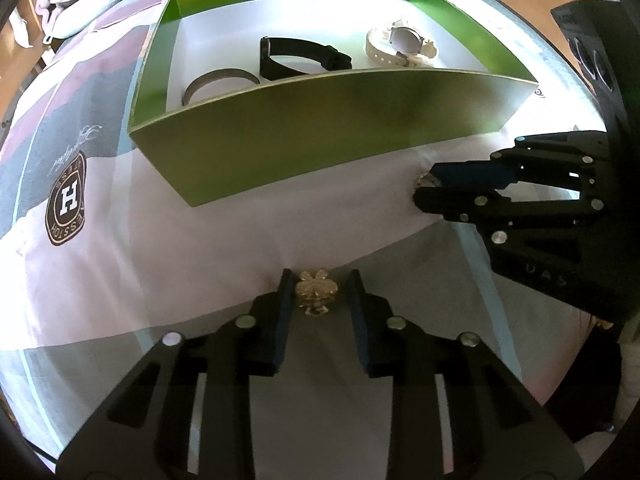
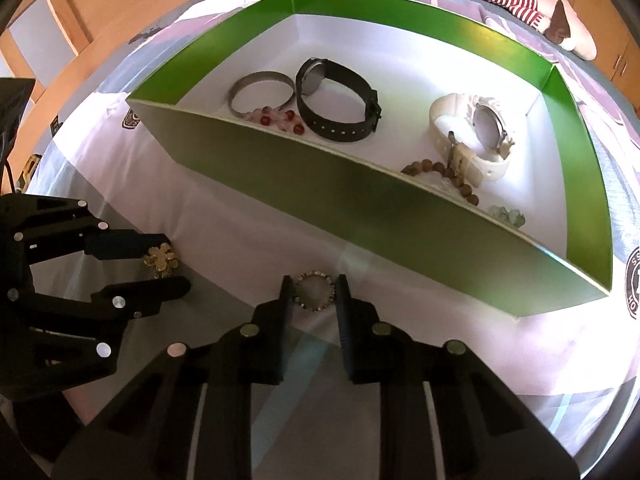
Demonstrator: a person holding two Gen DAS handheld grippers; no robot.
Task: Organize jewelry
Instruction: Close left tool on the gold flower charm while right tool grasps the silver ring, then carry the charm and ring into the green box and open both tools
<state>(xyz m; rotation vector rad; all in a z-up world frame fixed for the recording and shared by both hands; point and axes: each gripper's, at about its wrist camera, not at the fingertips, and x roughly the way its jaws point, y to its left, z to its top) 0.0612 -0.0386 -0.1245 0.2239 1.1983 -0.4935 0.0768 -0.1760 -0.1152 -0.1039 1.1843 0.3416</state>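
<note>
A green box (image 1: 320,120) (image 2: 360,216) with a white floor sits on the bedsheet. It holds a silver bangle (image 2: 260,92), a black watch (image 2: 340,100), a white watch (image 2: 476,136) and bead bracelets (image 2: 440,172). My left gripper (image 1: 318,292) (image 2: 164,270) is open around a gold flower brooch (image 1: 316,290) (image 2: 161,260) lying on the sheet. My right gripper (image 2: 314,292) (image 1: 424,186) has its fingers around a round silver ring-shaped brooch (image 2: 314,291) on the sheet; they look about in contact with it.
The sheet has grey, pink and white panels with a round brown H logo (image 1: 68,200). Pillows (image 2: 540,4) and bedding (image 1: 80,0) lie beyond the box. Wooden furniture (image 2: 80,8) stands behind the bed.
</note>
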